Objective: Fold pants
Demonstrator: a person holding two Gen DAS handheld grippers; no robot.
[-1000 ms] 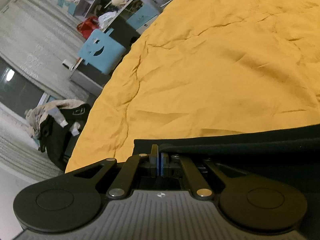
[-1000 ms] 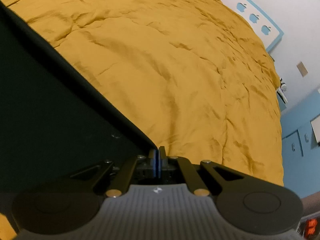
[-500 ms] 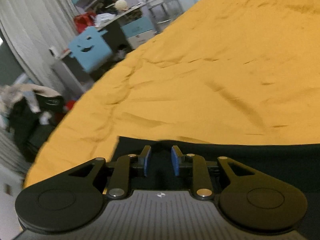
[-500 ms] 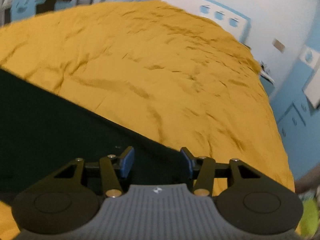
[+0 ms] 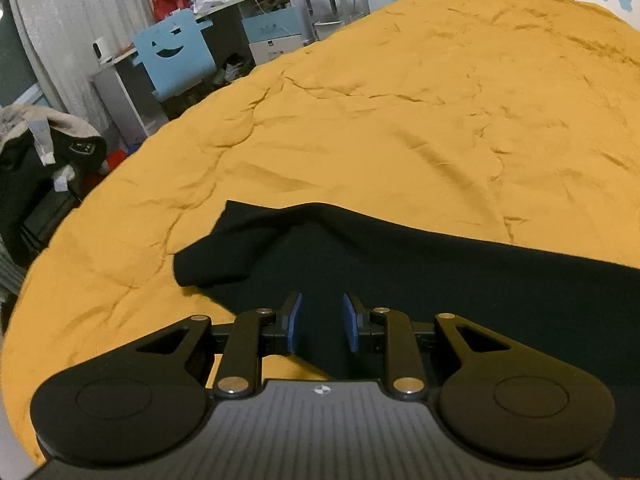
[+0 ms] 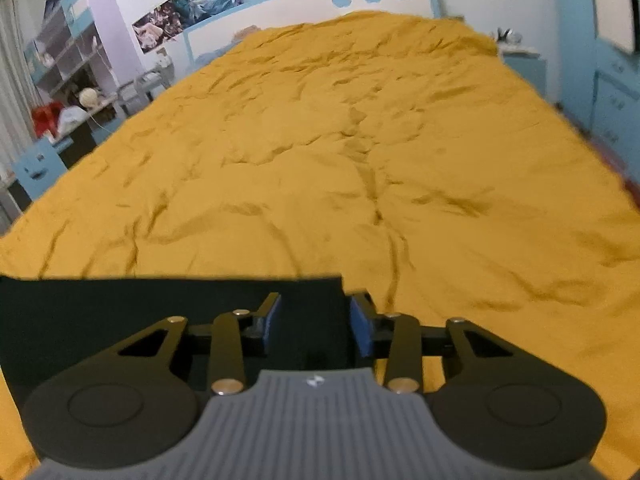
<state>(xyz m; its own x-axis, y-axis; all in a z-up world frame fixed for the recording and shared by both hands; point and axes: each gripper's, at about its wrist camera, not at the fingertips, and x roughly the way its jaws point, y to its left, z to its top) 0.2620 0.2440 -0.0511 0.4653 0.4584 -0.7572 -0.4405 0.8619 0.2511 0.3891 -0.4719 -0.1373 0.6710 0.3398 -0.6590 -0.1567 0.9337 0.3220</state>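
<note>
Across the lower half of the left wrist view, the black pants lie on the yellow bedspread, reaching off the right edge of the frame. At centre left one corner is turned over on itself into a loose flap, with a soft ridge running up behind it. The left hand-held gripper sits at the bottom centre above the cloth, its blue pads a narrow gap apart with nothing pinched between them. A cluttered desk and a blue chair with a smiling face stand in the upper left, well away from the work.

Low in the right wrist view, the pants form a dark band along the lower left, their far edge straight and their corner ending just beside the right pad. The right hand-held gripper is above that corner, its jaws closing, empty, with only flat cloth showing in the gap beneath.

The last fold looks laid down and released. To do the next one well, I would first flatten the turned flap on the left, then pinch both layers at matching corners so the edges stay level.
</note>
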